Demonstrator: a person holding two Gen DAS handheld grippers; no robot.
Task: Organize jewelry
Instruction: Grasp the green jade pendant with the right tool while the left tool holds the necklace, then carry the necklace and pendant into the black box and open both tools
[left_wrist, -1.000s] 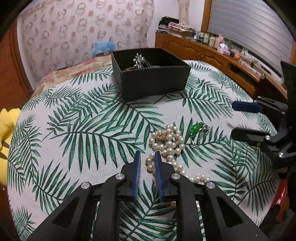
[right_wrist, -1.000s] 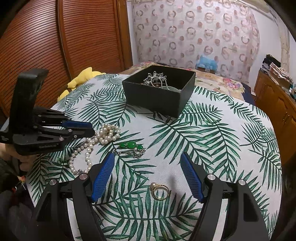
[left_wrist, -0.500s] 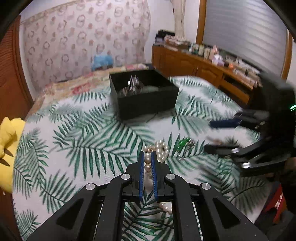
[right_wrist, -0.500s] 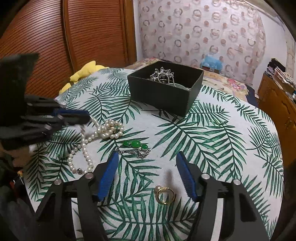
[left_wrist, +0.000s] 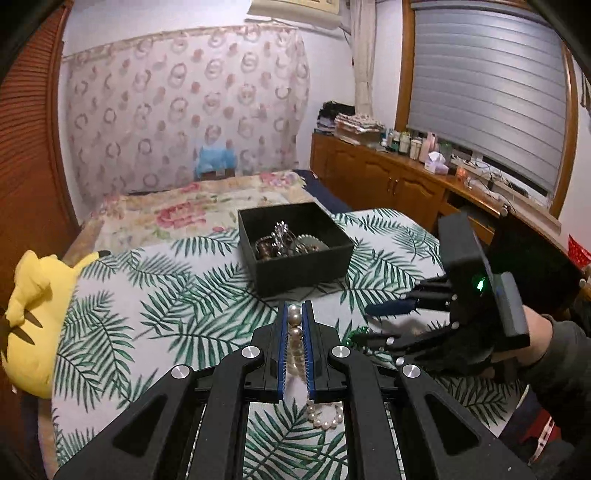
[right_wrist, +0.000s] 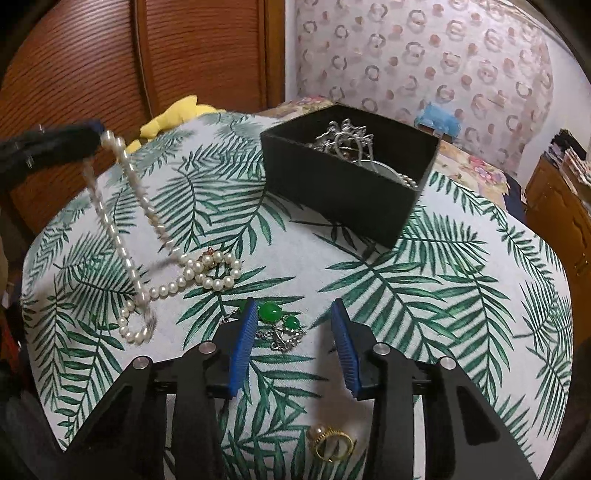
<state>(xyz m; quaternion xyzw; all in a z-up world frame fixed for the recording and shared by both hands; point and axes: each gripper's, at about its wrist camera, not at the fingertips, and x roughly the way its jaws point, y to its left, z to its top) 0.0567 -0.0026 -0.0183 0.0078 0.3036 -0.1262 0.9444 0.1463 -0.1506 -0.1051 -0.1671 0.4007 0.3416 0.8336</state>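
Observation:
My left gripper (left_wrist: 295, 314) is shut on the white pearl necklace (left_wrist: 295, 339) and holds one end up; in the right wrist view the strand (right_wrist: 125, 229) hangs down with its other end coiled on the leaf-print cloth. My right gripper (right_wrist: 293, 321) is open, low over the green-stone pendant (right_wrist: 275, 317), which lies between its fingers. A gold ring with a pearl (right_wrist: 330, 441) lies near the table's front edge. The black jewelry box (right_wrist: 347, 177) stands behind, with silver pieces inside; it also shows in the left wrist view (left_wrist: 295, 247).
A yellow plush toy (left_wrist: 33, 317) sits at the table's left edge. A bed with a floral cover (left_wrist: 192, 214) lies behind the table. A wooden cabinet (left_wrist: 388, 184) with bottles runs along the right wall.
My left gripper closed on the pearl necklace and lifted it off the cloth. My right gripper narrowed and moved forward from over the ring to over the green pendant.

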